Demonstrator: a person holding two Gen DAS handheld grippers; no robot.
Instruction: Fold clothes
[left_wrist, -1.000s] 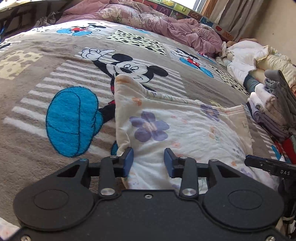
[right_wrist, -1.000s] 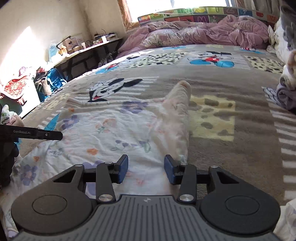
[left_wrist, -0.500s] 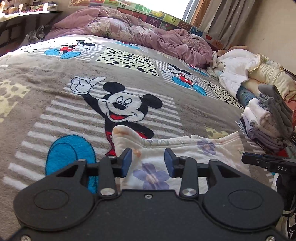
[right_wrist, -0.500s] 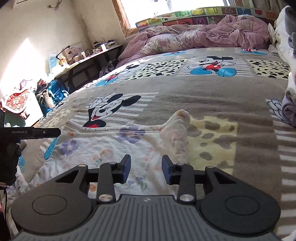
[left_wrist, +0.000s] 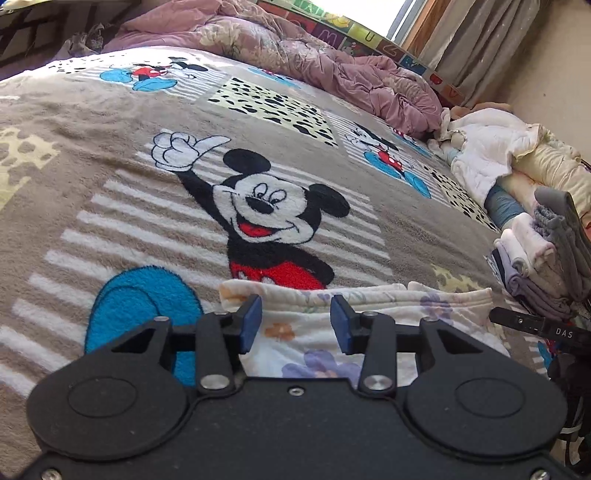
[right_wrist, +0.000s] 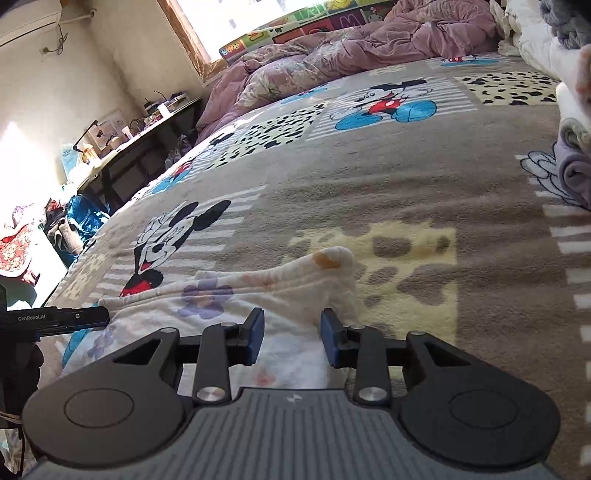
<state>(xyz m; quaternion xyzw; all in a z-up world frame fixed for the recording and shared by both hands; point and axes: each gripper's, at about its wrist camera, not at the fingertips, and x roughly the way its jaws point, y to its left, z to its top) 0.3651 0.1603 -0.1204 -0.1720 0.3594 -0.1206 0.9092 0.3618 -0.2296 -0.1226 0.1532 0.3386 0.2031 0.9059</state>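
A white floral garment (left_wrist: 406, 306) lies flat on the Mickey Mouse blanket (left_wrist: 110, 184), its far edge just below Mickey's red shorts. My left gripper (left_wrist: 295, 321) hovers over its left part; the jaws are opening, cloth shows in the gap below them, and the blue pads press on nothing. In the right wrist view the garment (right_wrist: 258, 288) ends in a raised corner over a yellow patch. My right gripper (right_wrist: 291, 328) stands over that side with its jaws opening too, cloth under the gap and the pads clear of it. Each gripper's black finger shows at the edge of the other's view.
A stack of folded clothes (left_wrist: 546, 258) sits at the right edge of the bed, with white and cream bedding (left_wrist: 491, 147) behind it. A crumpled pink duvet (left_wrist: 332, 62) fills the far end. A cluttered desk (right_wrist: 140, 136) and bags stand left of the bed.
Both grippers have drawn back toward me and lifted a little. The garment's far edge now lies nearer, below Mickey's shorts instead of at his face. Both gaps look slightly wider.
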